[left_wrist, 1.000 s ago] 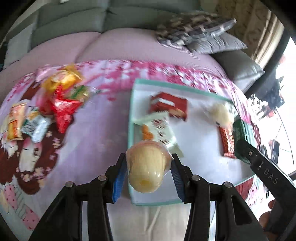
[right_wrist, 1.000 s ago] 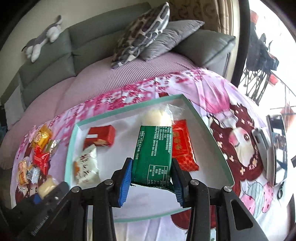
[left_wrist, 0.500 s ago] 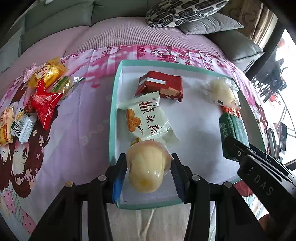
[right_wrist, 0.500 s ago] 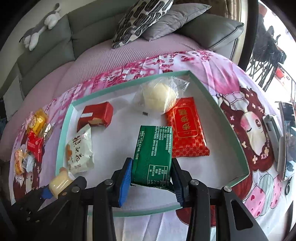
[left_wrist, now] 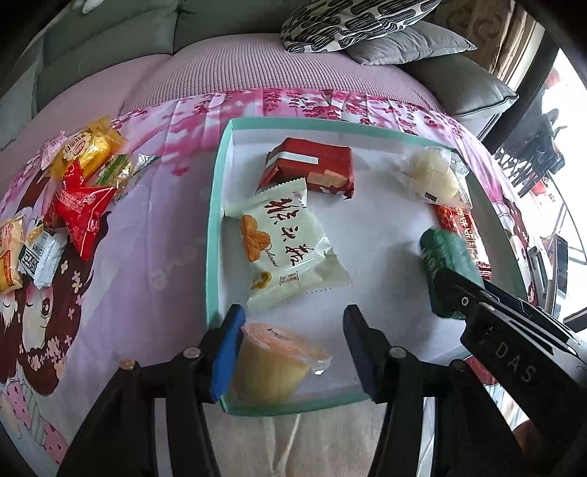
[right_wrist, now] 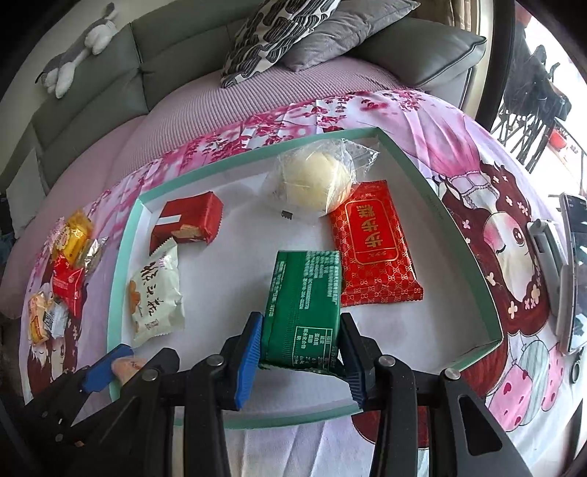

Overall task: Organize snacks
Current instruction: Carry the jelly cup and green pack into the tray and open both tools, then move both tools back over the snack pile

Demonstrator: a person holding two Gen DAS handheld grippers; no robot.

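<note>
A teal-rimmed white tray (left_wrist: 216,205) (right_wrist: 458,235) lies on the pink cloth. My left gripper (left_wrist: 293,334) is open around a yellow jelly cup (left_wrist: 271,363) that lies in the tray's near left corner, no longer gripped. My right gripper (right_wrist: 299,341) is shut on a green packet (right_wrist: 304,304) (left_wrist: 445,264) and holds it low over the tray. In the tray lie a red biscuit pack (left_wrist: 312,170), a white pastry packet (left_wrist: 282,242), a wrapped pale bun (right_wrist: 312,181) and a red flat packet (right_wrist: 374,253).
Several loose snacks (left_wrist: 77,187) (right_wrist: 62,271) lie in a pile on the cloth left of the tray. A phone and holder (right_wrist: 565,271) sit at the right edge. A sofa with cushions (right_wrist: 293,33) is behind.
My left gripper has opened and let go of the jelly cup, which now lies in the tray's near left corner. My right gripper has come lower over the tray with the green packet.
</note>
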